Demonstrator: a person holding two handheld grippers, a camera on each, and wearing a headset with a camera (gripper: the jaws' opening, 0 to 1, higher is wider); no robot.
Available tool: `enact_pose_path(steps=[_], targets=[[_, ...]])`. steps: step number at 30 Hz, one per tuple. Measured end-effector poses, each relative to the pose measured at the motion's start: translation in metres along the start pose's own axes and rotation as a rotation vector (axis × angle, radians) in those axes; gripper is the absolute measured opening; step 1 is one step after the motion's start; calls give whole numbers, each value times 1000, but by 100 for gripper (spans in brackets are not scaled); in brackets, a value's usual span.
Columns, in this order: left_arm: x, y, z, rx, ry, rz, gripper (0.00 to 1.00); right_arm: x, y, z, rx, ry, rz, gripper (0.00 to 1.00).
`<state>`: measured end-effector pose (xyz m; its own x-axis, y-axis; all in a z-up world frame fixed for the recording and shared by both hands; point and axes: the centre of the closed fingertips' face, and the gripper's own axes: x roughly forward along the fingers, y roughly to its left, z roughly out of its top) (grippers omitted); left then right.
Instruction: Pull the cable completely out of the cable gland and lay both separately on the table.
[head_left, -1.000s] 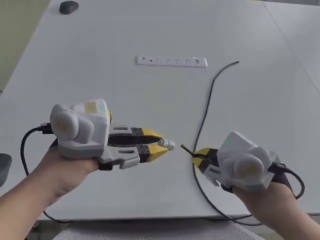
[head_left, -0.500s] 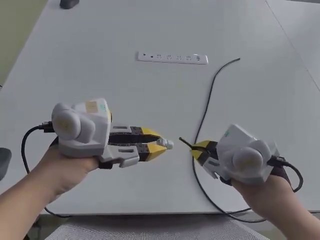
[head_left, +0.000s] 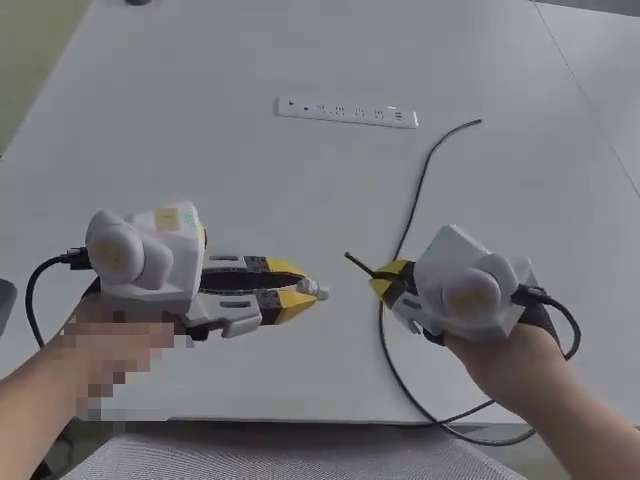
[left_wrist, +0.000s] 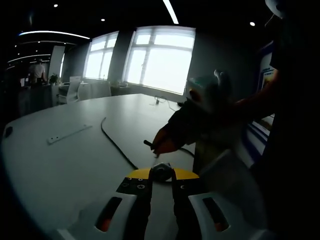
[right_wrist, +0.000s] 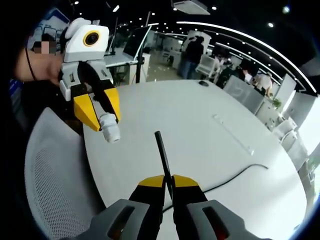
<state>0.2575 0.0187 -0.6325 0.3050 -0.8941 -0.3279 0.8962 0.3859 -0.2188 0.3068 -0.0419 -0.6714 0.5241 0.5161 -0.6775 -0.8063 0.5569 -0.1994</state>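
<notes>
My left gripper (head_left: 300, 295) is shut on the white cable gland (head_left: 312, 290), which sticks out of its yellow tips above the table; the gland (right_wrist: 109, 128) also shows in the right gripper view and sits between the jaws as a grey round part (left_wrist: 161, 171) in the left gripper view. My right gripper (head_left: 385, 283) is shut on the black cable (head_left: 410, 215) near its free end (head_left: 354, 264). That end (right_wrist: 160, 145) points at the gland with a gap between them. The rest of the cable runs across the table to the far right.
A white power strip (head_left: 347, 112) lies on the white table (head_left: 250, 170) further back. The cable loops off the front table edge below my right hand (head_left: 430, 415). A grey mesh chair (right_wrist: 55, 180) stands by the table's near edge. People stand in the background (right_wrist: 192, 52).
Both grippers have shifted a little to the left, and the gap between the cable end and the gland stays about the same. The view has moved slightly.
</notes>
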Motion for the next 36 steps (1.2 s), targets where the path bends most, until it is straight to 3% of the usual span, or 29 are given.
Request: enact_pose_path(steps=[11, 24, 30, 36], targets=[[-13, 7, -12, -25, -10, 31, 15, 18, 6, 18, -61, 3, 10, 0], [-25, 13, -37, -58, -3, 52, 15, 37, 8, 44, -108, -7, 13, 0], [-32, 18, -44, -66, -11, 63, 15, 51, 17, 59, -155, -7, 36, 0], [-36, 22, -58, -82, -9, 73, 15, 69, 31, 71, -194, -7, 68, 0]])
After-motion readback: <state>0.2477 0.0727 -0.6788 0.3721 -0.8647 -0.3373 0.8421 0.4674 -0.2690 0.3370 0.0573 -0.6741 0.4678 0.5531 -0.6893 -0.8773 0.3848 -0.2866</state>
